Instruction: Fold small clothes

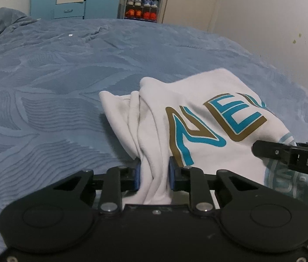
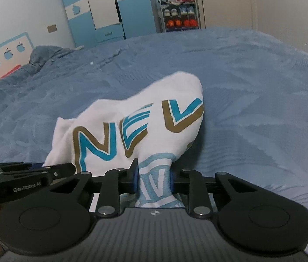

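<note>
A small white shirt with teal and gold letters hangs bunched above the blue bedspread. My left gripper is shut on a gathered white edge of it. In the right wrist view the same white shirt drapes forward from my right gripper, which is shut on a fold bearing a pale blue print. The two grippers sit close side by side: the right gripper's body enters the left view from the right, and the left gripper's body enters the right view from the left.
The blue bedspread stretches wide ahead and to both sides. A rumpled blue blanket lies at the far left. Beyond the bed stand a blue and white wardrobe, a shoe rack and a pale wall.
</note>
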Motion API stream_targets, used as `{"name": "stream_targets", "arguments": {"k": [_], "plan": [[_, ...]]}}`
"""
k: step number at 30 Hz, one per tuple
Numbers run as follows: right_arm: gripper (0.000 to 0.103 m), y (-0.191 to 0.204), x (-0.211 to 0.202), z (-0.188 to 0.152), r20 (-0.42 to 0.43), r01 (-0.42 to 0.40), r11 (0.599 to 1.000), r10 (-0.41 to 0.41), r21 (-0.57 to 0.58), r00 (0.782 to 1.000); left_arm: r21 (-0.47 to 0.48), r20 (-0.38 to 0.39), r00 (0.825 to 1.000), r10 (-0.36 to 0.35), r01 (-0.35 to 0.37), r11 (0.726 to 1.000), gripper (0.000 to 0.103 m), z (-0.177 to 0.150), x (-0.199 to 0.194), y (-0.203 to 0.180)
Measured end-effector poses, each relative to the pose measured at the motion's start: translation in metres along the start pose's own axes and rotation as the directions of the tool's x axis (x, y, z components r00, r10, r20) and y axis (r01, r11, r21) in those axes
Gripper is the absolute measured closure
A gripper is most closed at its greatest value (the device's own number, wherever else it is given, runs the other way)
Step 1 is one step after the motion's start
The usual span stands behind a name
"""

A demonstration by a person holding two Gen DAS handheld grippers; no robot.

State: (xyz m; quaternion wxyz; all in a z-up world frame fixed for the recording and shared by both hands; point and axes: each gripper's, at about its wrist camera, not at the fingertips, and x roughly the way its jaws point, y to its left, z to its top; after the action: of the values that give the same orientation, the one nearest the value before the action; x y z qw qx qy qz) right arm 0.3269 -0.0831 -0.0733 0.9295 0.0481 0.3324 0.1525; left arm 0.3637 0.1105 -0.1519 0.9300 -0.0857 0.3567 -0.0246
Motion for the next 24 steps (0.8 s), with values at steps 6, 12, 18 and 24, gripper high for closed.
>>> {"name": "stream_targets", "arguments": {"k": [6, 12, 18, 24], "plan": [[0.076, 0.011, -0.023, 0.013, 0.047, -0.004, 1.0, 0.005, -0.02, 0.999, 0.006, 0.038, 0.999, -0.011, 0.011, 1.0, 0.082, 0.01, -0.021, -0.005], [0.076, 0.02, -0.051, 0.032, 0.091, -0.001, 0.999, 0.005, -0.047, 0.996, 0.003, 0.088, 0.996, -0.015, 0.014, 1.0, 0.082, 0.024, -0.053, -0.014], [0.076, 0.026, -0.089, 0.052, 0.144, 0.0, 0.998, 0.009, -0.065, 0.99, 0.014, 0.148, 0.989, -0.021, 0.019, 1.0, 0.082, 0.047, -0.099, -0.029], [0.076, 0.03, -0.125, 0.066, 0.179, 0.009, 0.995, 0.008, -0.095, 0.984, 0.035, 0.174, 0.985, -0.018, 0.012, 0.999, 0.082, 0.063, -0.14, -0.046]]}}
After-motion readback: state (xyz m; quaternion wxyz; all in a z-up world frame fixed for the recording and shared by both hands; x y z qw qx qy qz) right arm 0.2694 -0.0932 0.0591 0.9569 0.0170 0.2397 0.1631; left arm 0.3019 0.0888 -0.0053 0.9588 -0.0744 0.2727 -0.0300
